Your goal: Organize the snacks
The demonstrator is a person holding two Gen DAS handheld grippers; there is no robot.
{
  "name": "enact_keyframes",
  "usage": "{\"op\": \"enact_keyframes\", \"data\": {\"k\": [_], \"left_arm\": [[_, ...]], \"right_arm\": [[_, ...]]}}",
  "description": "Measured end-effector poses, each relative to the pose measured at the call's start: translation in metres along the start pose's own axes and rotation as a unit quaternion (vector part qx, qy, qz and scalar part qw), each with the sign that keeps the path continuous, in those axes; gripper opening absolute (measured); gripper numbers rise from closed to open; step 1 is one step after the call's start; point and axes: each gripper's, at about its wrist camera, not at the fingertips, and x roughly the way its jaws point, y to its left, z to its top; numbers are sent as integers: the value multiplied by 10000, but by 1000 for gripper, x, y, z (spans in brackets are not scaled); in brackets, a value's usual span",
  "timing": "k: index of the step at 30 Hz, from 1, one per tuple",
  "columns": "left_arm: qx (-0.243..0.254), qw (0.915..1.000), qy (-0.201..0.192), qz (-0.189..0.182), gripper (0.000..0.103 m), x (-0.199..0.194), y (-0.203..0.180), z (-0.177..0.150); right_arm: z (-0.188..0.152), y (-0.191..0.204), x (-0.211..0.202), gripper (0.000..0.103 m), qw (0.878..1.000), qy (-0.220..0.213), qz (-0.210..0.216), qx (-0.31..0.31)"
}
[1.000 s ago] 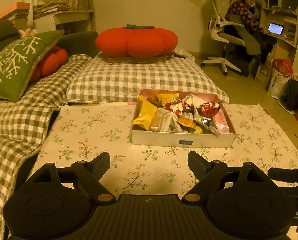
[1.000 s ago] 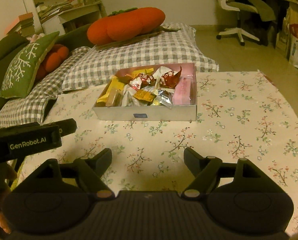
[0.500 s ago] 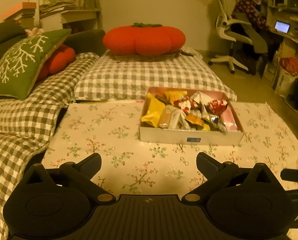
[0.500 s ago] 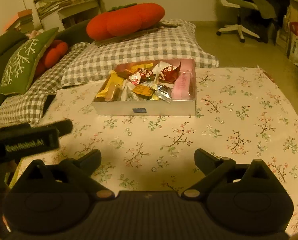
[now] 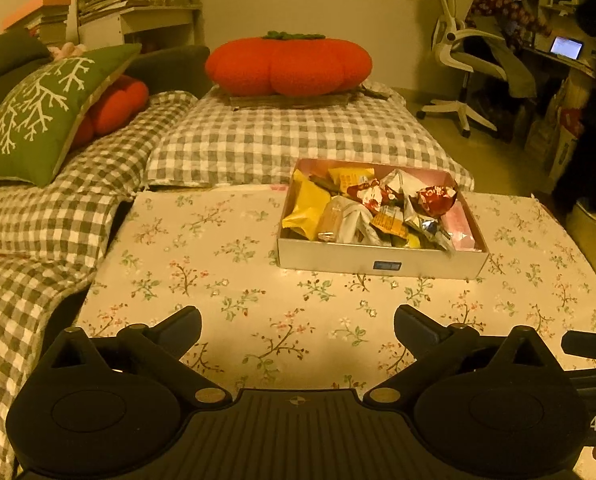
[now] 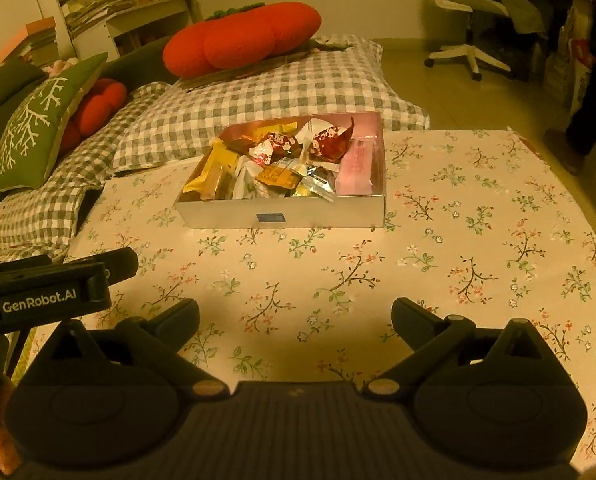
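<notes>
two grippers hang over the floral tablecloth [image 5: 202, 248], low in each frame, and both stand wide with nothing between their fingers. the left gripper [image 5: 298, 322] has just been opening, and so has the right gripper [image 6: 296, 316]; only bare cloth shows in either gap.

the snacks [image 5: 371, 210] sit heaped in a shallow box [image 5: 377, 264], right of centre in the left wrist view and upper centre in the right wrist view, well apart from both grippers. the pile is loose: a yellow packet [image 5: 307, 210] at its left side, a red wrapper [image 6: 331, 140] standing up toward the back, a pink packet [image 6: 357, 168] lying flat along the right wall. no snack lies on the cloth outside the box.

by my reading, all the snacks are already gathered, so this is either the finish or a pause before sorting; the frames do not settle which.

if sorting is meant, the next move calls for one gripper to travel up the frame to the box and come down over a packet on top of the heap. the wrappers look thin and crinkly, so the fingers would need to close on a wrapper's body, not on a loose edge.
</notes>
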Motion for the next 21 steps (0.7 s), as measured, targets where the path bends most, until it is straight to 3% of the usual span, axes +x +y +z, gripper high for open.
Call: {"op": "enact_keyframes", "data": {"k": [21], "left_arm": [[-64, 9996, 269, 96, 103, 8, 5, -2]], "right_arm": [[1, 1, 1, 102, 9997, -61, -226, -58]]}}
